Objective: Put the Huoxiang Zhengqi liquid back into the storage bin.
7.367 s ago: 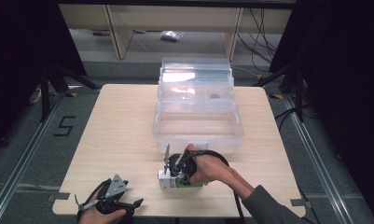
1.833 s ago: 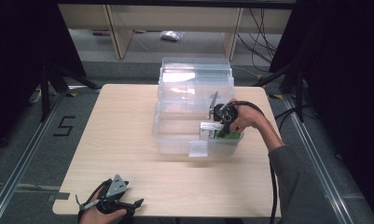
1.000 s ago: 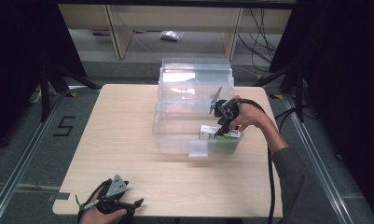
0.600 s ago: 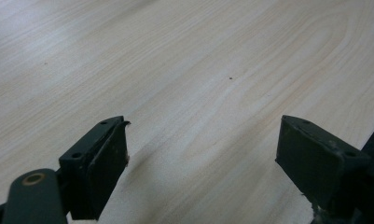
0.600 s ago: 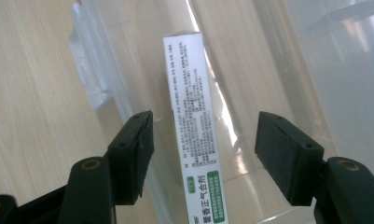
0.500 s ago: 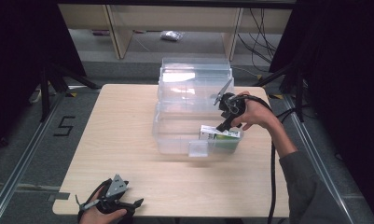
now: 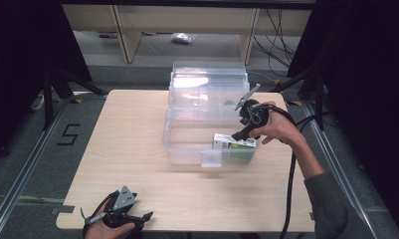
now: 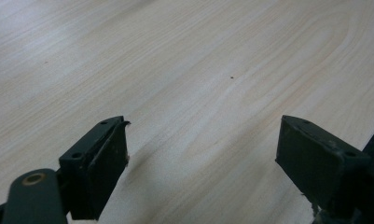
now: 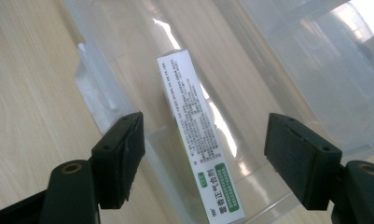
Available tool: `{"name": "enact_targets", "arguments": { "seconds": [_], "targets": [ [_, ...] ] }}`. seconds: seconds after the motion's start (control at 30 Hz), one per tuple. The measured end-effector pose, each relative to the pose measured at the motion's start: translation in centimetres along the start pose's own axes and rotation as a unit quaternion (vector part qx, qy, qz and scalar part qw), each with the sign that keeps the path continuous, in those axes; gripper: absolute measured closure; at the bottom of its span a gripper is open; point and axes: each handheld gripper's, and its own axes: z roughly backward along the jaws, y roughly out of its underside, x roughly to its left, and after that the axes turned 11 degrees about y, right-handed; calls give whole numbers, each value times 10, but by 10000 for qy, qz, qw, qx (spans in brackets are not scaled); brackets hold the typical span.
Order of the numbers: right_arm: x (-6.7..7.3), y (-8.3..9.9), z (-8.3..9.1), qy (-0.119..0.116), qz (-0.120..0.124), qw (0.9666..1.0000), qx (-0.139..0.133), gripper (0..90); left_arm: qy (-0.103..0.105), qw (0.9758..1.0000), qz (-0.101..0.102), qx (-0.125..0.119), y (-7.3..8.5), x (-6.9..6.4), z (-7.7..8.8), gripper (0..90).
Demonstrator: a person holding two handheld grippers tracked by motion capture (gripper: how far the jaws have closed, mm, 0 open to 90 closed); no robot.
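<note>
My right gripper sits over the near right corner of the clear plastic storage box, jaws spread wide. They've just been opening, and nothing is pinched between them. The white-and-green carton lies below the jaws inside the box, clear of both pads; in the right gripper view it runs lengthwise up the gap, closer to the left-hand jaw. The box's open lid stands beyond the gripper. My left gripper is parked well away at the near edge of the wooden table, jaws wide apart with bare tabletop between them.
</note>
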Motion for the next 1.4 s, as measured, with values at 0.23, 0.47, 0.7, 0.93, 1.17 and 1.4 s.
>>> {"name": "enact_targets", "arguments": {
  "seconds": [0.23, 0.47, 0.7, 0.93, 1.17, 1.4],
  "targets": [
    [4, 16, 8, 114, -294, 9992, -246, 275, -22, 10000, 37, -58, 0, 0, -1, 160],
    [10, 26, 13, 278, -437, 9974, -504, 241, -43, 10000, 38, -39, 0, 1, -1, 160],
    [22, 39, 20, 363, -791, 9923, -878, 226, -17, 10000, 49, -63, 0, 0, -1, 160],
    [37, 49, 24, 406, -851, 9878, -1238, 221, -31, 10000, 55, -61, 0, 0, -1, 160],
    [46, 55, 20, 384, -837, 9877, -1263, 222, -31, 10000, 45, -50, 0, 0, -1, 159],
    [53, 61, 17, 359, -821, 9872, -1317, 224, -1, 10000, -30, 23, 0, 1, 1, 160]
  ]
}}
